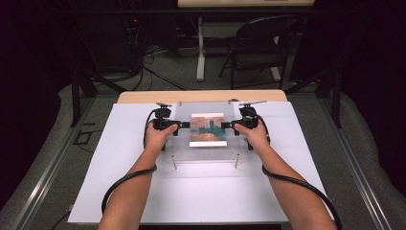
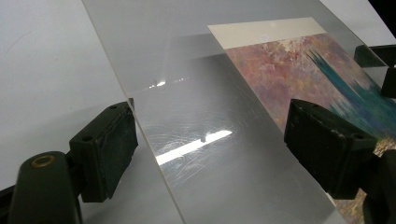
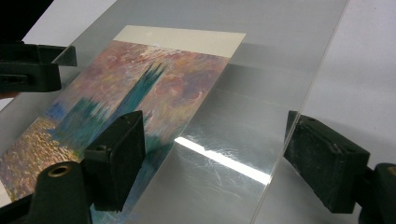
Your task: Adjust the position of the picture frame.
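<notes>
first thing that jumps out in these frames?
The colourful painted print, pink and teal, at the middle of the white table under a clear acrylic sheet. Next, the symmetry: the left gripper and right gripper sit at the sheet's opposite side edges, pointing at each other. In each gripper view the open jaws straddle the sheet's edge without closing on it.
</notes>
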Motion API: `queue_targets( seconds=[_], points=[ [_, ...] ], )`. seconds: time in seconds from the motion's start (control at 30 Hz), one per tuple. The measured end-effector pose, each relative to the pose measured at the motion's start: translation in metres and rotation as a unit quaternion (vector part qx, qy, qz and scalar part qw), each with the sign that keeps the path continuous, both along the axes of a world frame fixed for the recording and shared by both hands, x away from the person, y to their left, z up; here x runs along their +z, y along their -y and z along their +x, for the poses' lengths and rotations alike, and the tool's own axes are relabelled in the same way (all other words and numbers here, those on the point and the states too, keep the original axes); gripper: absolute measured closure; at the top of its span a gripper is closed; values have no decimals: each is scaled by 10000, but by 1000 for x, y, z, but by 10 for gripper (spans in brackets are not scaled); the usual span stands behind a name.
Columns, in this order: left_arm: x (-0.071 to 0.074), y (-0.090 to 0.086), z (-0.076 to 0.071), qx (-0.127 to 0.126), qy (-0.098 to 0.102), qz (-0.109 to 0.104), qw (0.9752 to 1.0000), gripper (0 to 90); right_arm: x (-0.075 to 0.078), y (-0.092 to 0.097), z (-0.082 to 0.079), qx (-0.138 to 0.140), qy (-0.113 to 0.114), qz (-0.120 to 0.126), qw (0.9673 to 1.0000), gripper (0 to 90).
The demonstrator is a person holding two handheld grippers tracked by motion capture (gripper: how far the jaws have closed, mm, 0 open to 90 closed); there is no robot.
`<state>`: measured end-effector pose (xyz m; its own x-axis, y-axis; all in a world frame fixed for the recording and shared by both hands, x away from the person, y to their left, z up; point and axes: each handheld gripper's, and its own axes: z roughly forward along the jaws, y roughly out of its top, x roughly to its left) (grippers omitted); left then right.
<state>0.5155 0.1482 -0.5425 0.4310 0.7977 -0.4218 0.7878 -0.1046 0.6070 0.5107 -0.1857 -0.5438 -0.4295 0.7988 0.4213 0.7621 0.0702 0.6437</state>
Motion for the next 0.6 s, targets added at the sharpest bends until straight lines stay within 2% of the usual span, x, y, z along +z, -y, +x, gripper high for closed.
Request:
queue_targets(
  seconds=[0.6],
  points=[
    [10, -2, -4, -94, 240, 68, 9996, 175, 10, -2, -5, 61, 240, -92, 9997, 205]
  ],
)
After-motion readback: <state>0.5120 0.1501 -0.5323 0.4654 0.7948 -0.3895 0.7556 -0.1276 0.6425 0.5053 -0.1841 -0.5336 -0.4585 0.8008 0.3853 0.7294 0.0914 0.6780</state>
